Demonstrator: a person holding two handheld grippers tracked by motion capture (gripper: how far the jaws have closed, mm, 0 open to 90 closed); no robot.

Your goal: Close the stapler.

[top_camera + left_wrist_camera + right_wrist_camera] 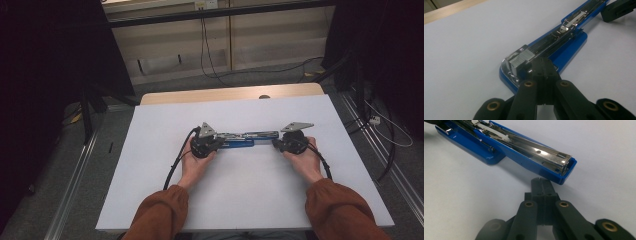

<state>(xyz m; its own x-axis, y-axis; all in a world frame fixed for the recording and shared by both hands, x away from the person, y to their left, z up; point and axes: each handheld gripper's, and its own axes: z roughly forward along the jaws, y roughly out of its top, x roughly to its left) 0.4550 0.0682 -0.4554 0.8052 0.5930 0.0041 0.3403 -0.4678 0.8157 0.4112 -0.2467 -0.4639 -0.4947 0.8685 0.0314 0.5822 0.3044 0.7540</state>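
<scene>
Blue stapler point(243, 139) lies opened between both closed tools.

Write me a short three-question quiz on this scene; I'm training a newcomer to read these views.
1. True or false: the blue stapler is folded open flat on the table.
2. What sits at the stapler end by the left gripper? A) a block of staples B) a coin C) a pen
3. Is the right gripper open or shut?

Key: 1 true; 2 A; 3 shut, holding nothing.
</scene>
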